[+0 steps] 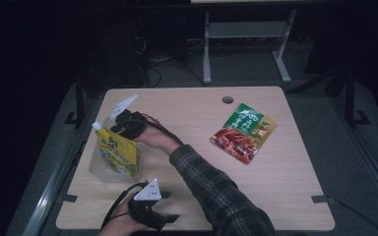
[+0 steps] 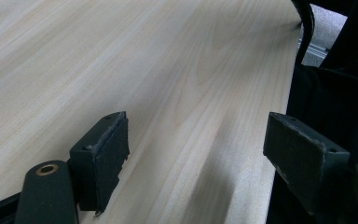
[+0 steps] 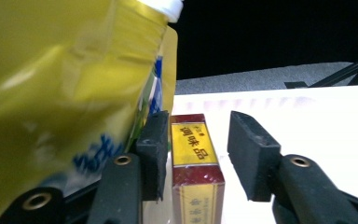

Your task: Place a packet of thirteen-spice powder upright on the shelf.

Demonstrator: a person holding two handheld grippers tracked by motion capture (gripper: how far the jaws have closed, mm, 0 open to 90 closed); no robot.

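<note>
Red-and-yellow box (image 3: 196, 168), a small carton with yellow label panels, stands upright between the jaws of the right hand-held gripper (image 3: 196, 154), close against the yellow spouted pouch (image 3: 70, 84) that leans over it from the left in the right gripper view. The jaws are spread: the left pad sits right at the box's side, the right pad stands clearly apart from it, so nothing is pinched; whether the near pad truly touches the carton I cannot tell. In the high view the right hand-held gripper (image 1: 126, 125) reaches across to the left part of the desk (image 1: 192, 113), just behind the pouch (image 1: 117, 152), which stands in what looks like a clear container (image 1: 98, 169). My reading is that the box has been set down there beside the pouch and the placing is all but done. A red-and-green flat packet (image 1: 243, 132) lies well apart on the right half of the desk, untouched, and probably remains to be brought over. The left hand-held gripper (image 1: 153, 216) rests at the desk's near edge, jaws wide open over bare wood, holding nothing.
</note>
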